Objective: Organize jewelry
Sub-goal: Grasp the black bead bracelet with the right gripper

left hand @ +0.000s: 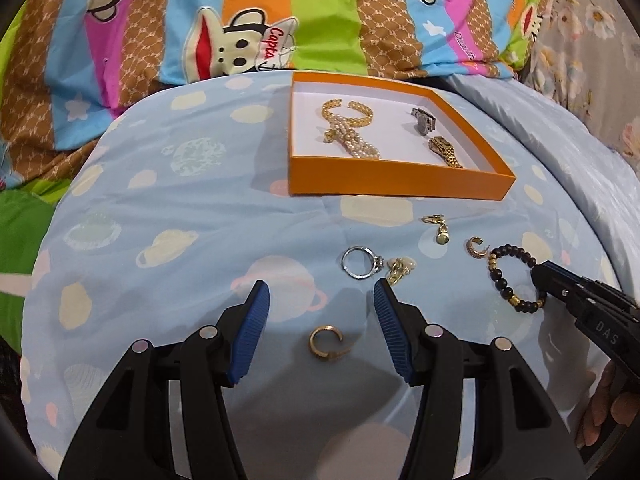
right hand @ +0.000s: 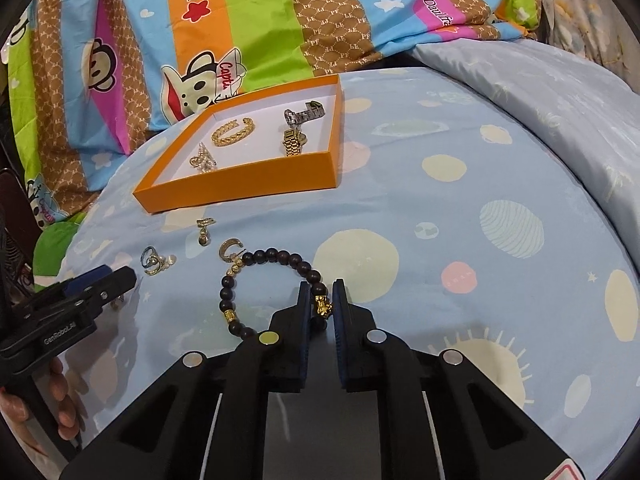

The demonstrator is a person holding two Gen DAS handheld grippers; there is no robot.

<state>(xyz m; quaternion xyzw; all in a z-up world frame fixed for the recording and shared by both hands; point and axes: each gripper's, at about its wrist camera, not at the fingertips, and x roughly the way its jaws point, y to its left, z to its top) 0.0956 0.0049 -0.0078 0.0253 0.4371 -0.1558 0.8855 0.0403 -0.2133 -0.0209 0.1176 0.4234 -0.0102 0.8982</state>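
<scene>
The right gripper [right hand: 322, 300] pinched the bead bracelet [right hand: 272, 258] on the blue cloth [right hand: 460, 240]. The left gripper [left hand: 321, 300] stood open, a gold ring [left hand: 326, 342] between its fingers, an orange box [left hand: 400, 180] beyond.

Left hand-held gripper [left hand: 322, 300]: black angular frame, ribbed blue pads [left hand: 256, 328], round silver fasteners, "GenRoboLAI" lettering. Right hand-held gripper [right hand: 322, 300]: same black build, blue pads [right hand: 340, 344], "DAS" marking. Bare-skinned fingers [right hand: 60, 404] showed
</scene>
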